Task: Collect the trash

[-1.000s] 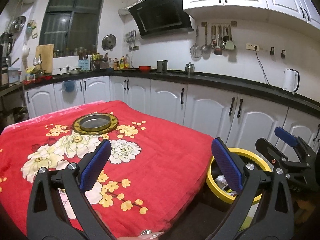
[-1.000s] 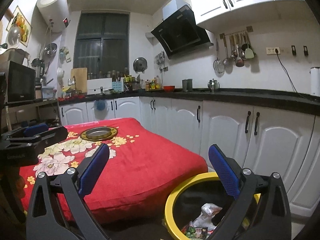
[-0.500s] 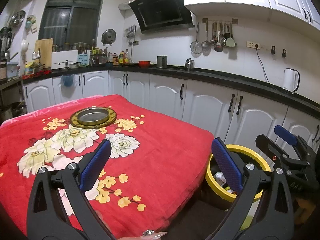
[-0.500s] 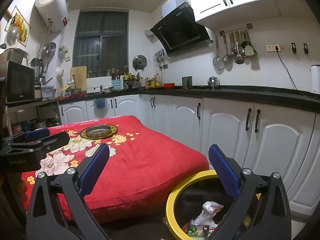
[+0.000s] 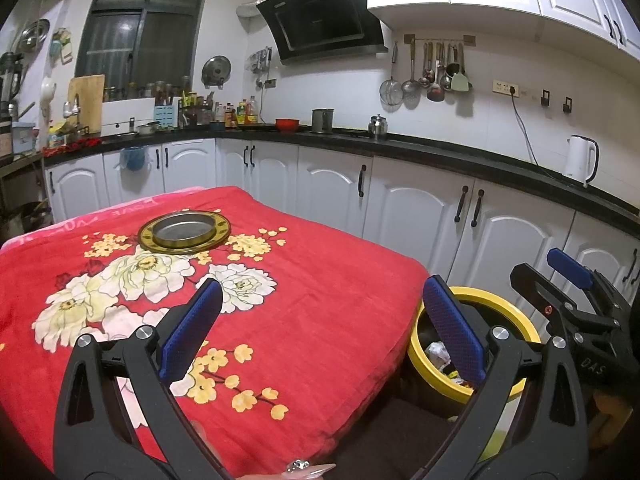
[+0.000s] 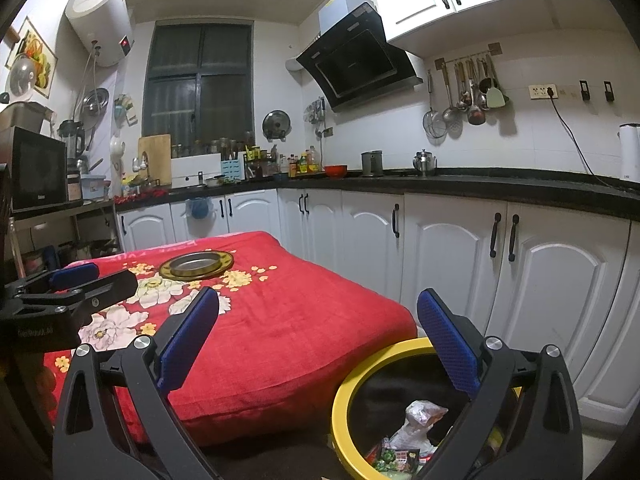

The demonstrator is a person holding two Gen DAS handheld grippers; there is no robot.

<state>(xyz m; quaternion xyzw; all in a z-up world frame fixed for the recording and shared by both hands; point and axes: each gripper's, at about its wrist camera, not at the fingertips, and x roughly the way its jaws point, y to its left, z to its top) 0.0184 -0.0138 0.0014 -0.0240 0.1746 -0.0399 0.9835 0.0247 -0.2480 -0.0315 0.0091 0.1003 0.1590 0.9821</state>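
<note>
A yellow-rimmed trash bin stands on the floor off the table's right corner. Inside it lie a crumpled white wrapper and colourful packets. My left gripper hovers open over the near edge of the red floral blanket, nothing between its blue pads. My right gripper is open too, held above the bin with its right pad over the opening. Each gripper shows in the other's view: the right one beyond the bin, the left one over the blanket. No loose trash shows on the blanket.
A gold-rimmed metal dish sits on the far part of the blanket-covered table. White cabinets under a black counter run behind the table and bin. A white kettle stands on the counter. A fingernail shows at the lower edge.
The left gripper's view has shifted slightly, so the dish sits a little higher in frame. The right gripper has barely moved. Both stay open and empty.
</note>
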